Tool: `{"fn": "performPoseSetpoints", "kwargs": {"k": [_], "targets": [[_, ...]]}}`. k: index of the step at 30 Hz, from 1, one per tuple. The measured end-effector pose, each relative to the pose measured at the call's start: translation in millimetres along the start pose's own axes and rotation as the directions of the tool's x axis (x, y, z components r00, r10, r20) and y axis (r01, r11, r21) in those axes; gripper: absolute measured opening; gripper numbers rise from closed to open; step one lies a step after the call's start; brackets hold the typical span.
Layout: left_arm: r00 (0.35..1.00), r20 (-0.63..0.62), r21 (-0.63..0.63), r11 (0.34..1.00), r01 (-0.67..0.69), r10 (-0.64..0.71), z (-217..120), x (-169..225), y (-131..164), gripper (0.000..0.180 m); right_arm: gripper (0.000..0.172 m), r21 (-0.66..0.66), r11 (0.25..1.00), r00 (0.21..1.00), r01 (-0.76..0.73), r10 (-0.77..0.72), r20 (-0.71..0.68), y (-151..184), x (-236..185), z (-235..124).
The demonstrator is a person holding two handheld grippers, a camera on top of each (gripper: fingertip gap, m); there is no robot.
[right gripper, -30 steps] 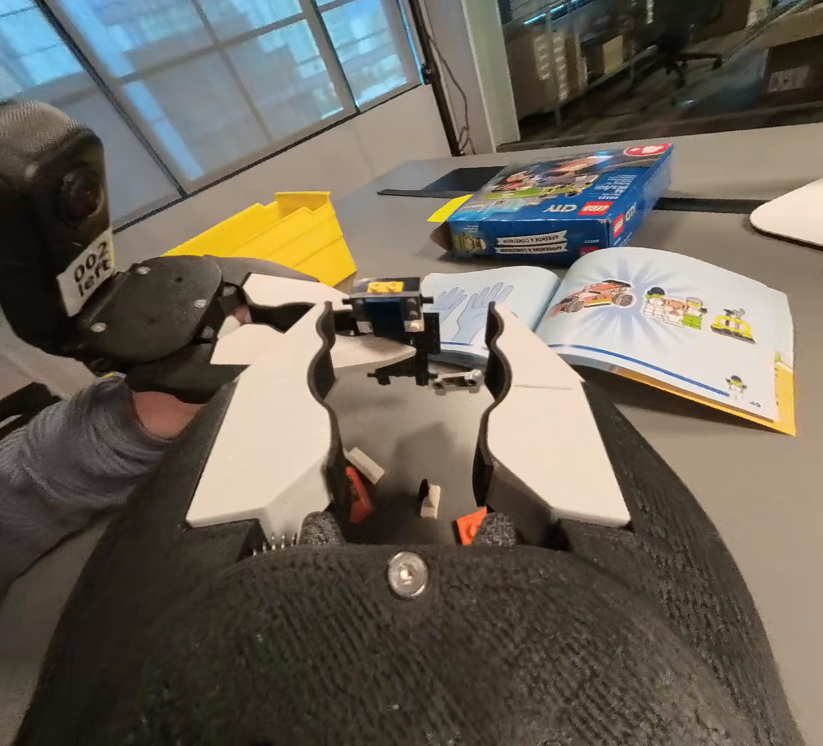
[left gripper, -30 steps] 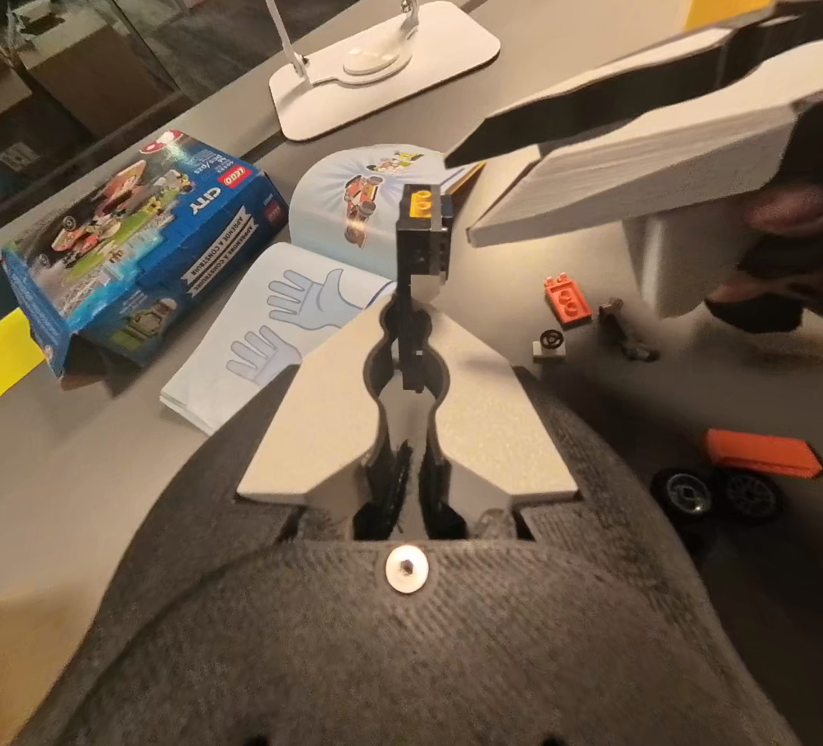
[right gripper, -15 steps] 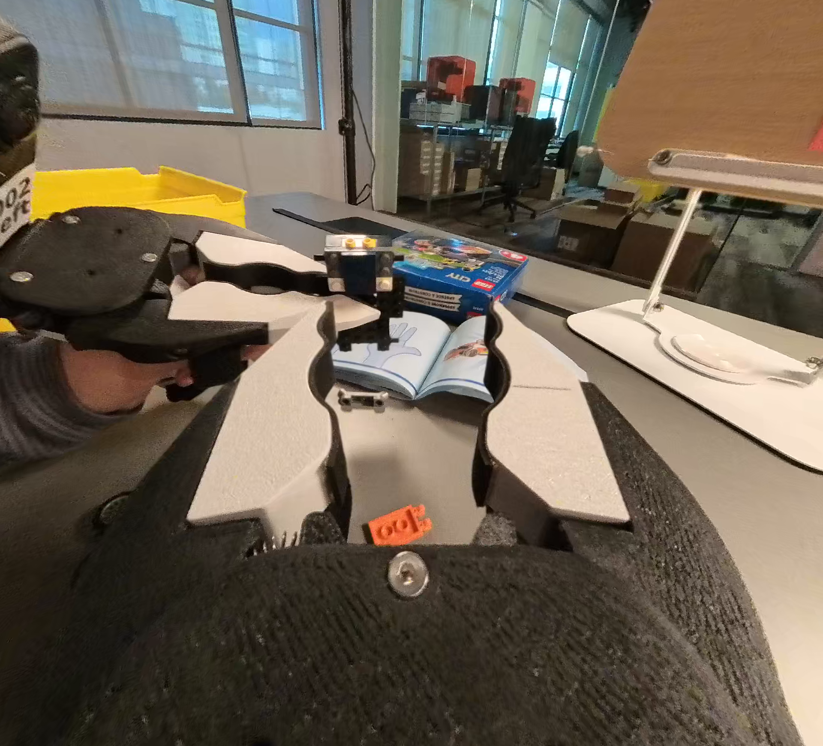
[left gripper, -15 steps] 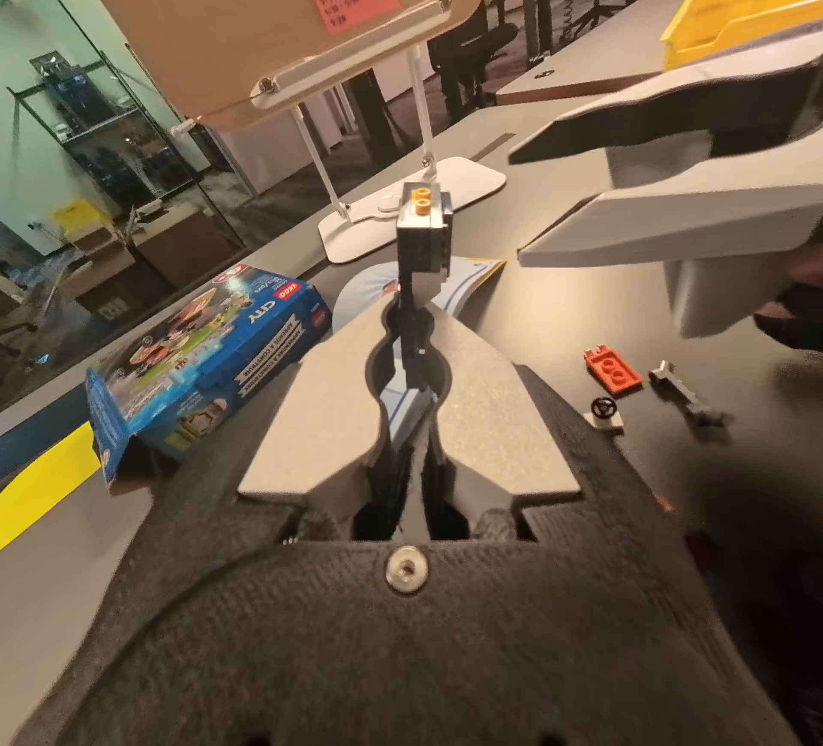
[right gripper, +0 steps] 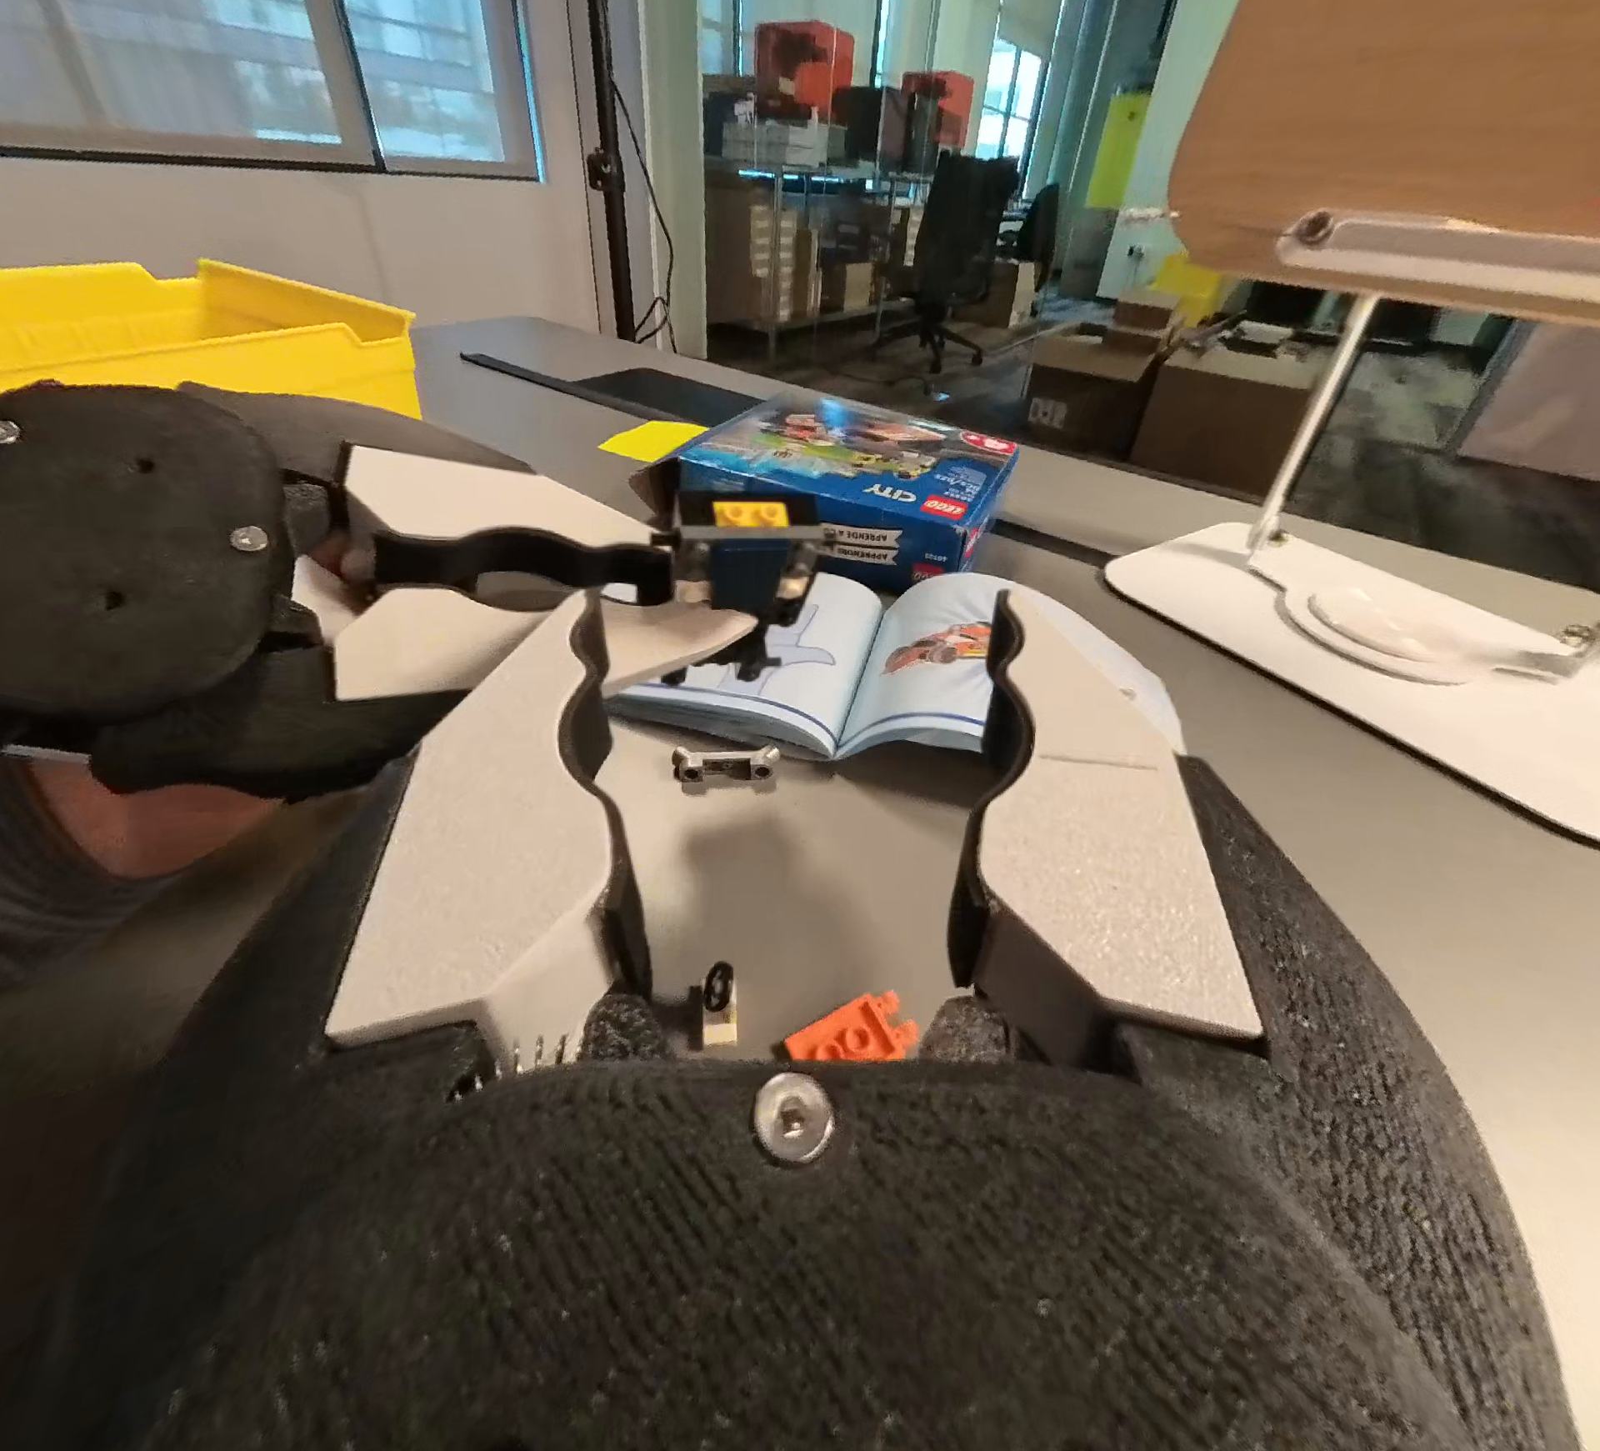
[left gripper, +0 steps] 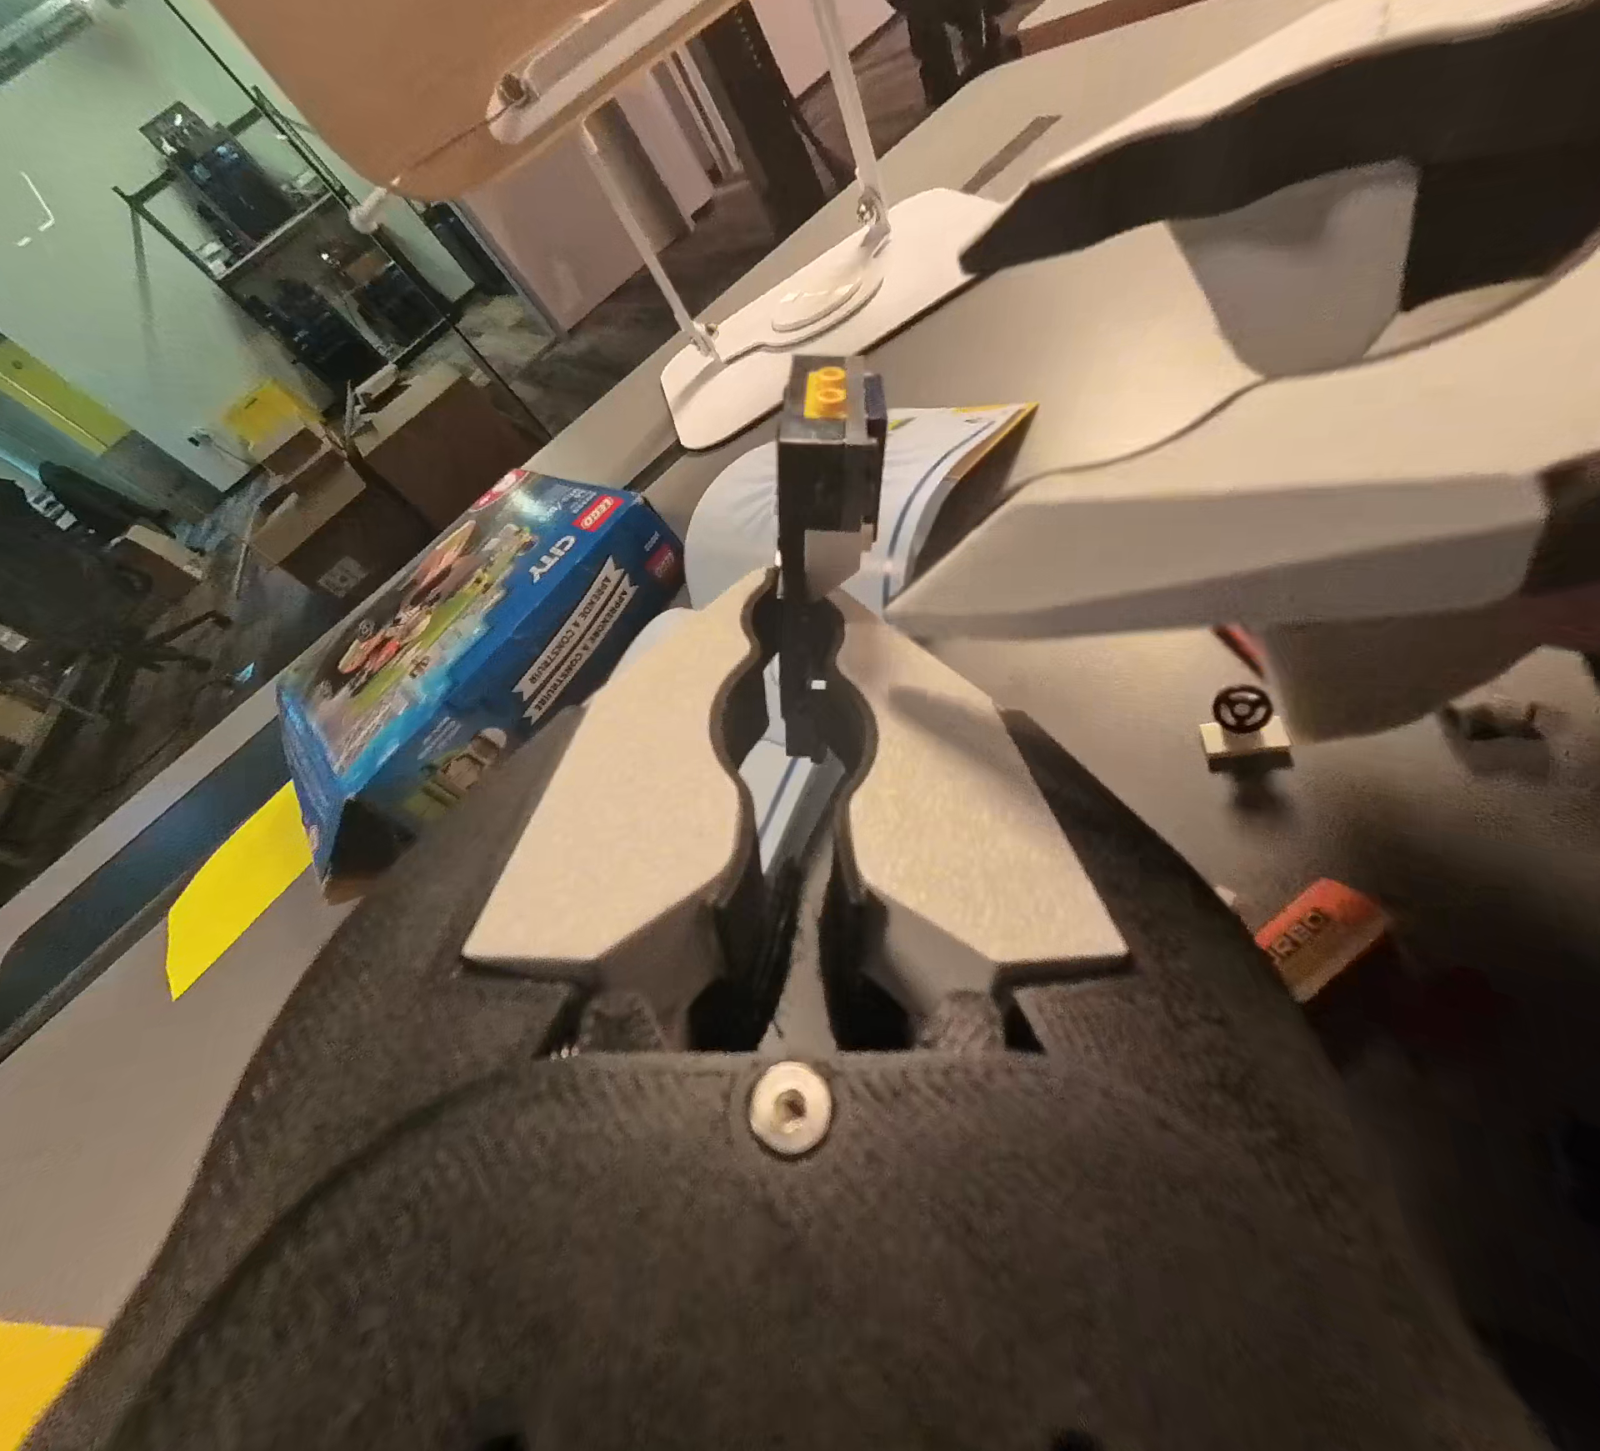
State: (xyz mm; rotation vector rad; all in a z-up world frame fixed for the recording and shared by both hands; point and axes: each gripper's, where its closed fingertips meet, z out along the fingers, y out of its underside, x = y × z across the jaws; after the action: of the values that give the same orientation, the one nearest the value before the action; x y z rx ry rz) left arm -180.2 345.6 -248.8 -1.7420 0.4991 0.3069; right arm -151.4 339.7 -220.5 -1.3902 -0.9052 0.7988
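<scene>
- Nearest our lens, our left gripper point(left gripper: 801, 613) has its pale fingers pinched almost together on the thin black stem of a small brick assembly of black and dark blue plastic topped by a yellow two-stud piece point(left gripper: 827, 448); the pads press the stem from both sides and the block stands clear above the fingertips, held in the air over the grey tabletop point(right gripper: 1299, 847).
- Our right gripper point(right gripper: 801, 673) stands wide with nothing between its fingers, level with the held assembly and just to its side, which the left wrist view confirms.
- We judge that any meeting of the two tools calls for a steady left hold: the stem is narrow and could twist, so the open fingers ought to come in square to the block's flat sides.
- The left tool reaches in from the side, roughly level with the table; the right points forward and slightly down over it.
- On the table beneath the right tool lie a small white brick bearing a black steering wheel point(right gripper: 719, 1007) and a flat orange studded plate point(right gripper: 853, 1033); a little farther on, a small grey metal-look connector bar point(right gripper: 723, 762).
- Beyond them sits an open pale-blue instruction booklet point(right gripper: 909, 673), then a blue cardboard toy box point(right gripper: 853, 496).
- Farthest, a yellow plastic bin point(right gripper: 208, 336) and the white base of a desk stand point(right gripper: 1385, 630).
</scene>
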Motion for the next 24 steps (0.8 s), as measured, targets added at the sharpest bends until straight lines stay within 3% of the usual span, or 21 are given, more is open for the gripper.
{"fn": "performPoseSetpoints", "kwargs": {"k": [8,15,17,22,24], "targets": [[1.000,-0.019,-0.010,1.000,0.007,-0.007,2.8,12.7,-5.4,0.003,0.085,-0.026,0.988,0.988,-0.150,0.149,-0.037,6.4,10.9,6.5],[0.988,-0.099,-0.006,0.993,0.120,-0.120,5.0,22.7,-7.7,0.003,0.078,-0.028,0.990,0.990,-0.137,0.135,-0.043,6.7,12.6,0.5],[0.986,-0.101,-0.022,0.991,0.129,-0.131,7.0,23.9,-5.0,0.002,0.064,-0.013,0.992,0.991,-0.128,0.127,-0.047,4.7,14.5,-2.4],[0.980,-0.105,-0.037,0.985,0.168,-0.171,8.3,20.4,-1.4,0.003,0.073,-0.058,0.980,0.981,-0.191,0.193,0.024,10.4,9.7,1.3],[0.982,-0.111,-0.031,0.988,0.152,-0.155,8.4,24.1,-3.4,0.003,0.065,-0.072,0.978,0.980,-0.193,0.196,0.033,12.0,7.3,3.3]]}}
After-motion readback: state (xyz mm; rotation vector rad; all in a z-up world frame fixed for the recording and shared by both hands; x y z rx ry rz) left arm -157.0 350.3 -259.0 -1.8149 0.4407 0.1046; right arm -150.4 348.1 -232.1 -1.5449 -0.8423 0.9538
